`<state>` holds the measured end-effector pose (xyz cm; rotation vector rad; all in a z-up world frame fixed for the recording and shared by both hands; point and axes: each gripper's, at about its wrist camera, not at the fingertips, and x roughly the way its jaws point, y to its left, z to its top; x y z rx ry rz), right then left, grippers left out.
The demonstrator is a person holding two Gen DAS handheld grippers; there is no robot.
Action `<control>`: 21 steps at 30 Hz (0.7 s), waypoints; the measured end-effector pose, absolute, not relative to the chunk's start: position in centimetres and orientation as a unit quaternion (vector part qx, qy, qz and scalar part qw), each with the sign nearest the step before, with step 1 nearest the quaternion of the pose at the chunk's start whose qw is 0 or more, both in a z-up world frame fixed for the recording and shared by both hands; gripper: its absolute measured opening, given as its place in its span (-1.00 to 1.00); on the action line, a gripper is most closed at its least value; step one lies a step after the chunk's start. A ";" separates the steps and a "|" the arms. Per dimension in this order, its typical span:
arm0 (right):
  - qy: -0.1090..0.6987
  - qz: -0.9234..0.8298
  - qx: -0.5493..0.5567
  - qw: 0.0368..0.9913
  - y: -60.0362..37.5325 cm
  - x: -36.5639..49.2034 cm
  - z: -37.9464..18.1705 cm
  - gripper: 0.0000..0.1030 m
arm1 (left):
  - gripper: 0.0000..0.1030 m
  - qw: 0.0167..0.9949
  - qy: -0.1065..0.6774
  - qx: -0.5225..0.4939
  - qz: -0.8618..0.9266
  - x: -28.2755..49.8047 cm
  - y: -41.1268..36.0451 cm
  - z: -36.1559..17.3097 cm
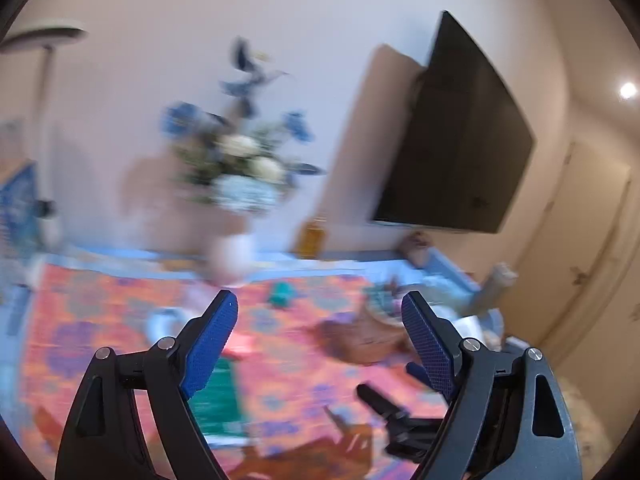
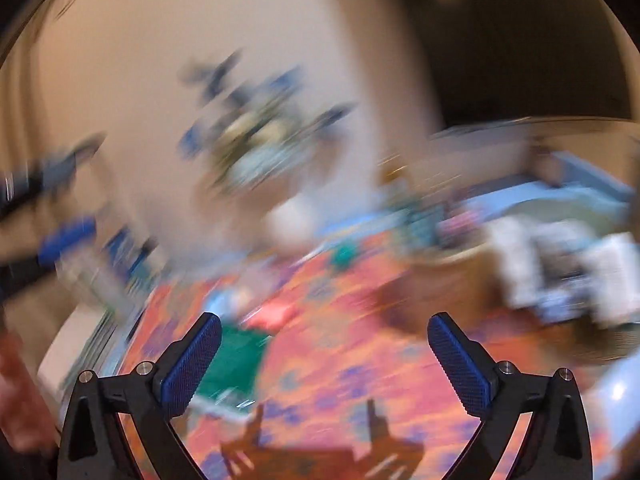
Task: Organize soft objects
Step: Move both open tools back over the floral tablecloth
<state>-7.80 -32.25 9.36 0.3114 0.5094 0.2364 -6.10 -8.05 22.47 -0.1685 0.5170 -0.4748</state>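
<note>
A: Both our tongs gape with nothing in them, left tongs [image 1: 318,314], right tongs [image 2: 324,334].

B: Green cloth [image 2: 232,356] lies flat on the patterned surface [image 2: 360,360]; sorting seems unfinished.

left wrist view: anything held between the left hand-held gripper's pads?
No, the left hand-held gripper stands open and only the orange patterned cloth shows through the gap.

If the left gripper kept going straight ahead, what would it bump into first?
Probably the patterned cloth on the table: the open left gripper tilts down at it, nothing between. Blur hides depth.
</note>
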 end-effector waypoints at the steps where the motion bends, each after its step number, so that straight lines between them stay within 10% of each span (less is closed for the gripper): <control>1: 0.262 0.128 0.144 0.946 -30.3 -7.1 8.3 1.00 | 0.61 0.937 0.254 -0.080 -0.225 -6.2 -7.0 22.2; 21: 0.377 0.058 0.073 0.922 -23.8 -2.0 -0.3 1.00 | 0.73 0.898 0.416 -0.141 -0.017 1.0 4.7 0.6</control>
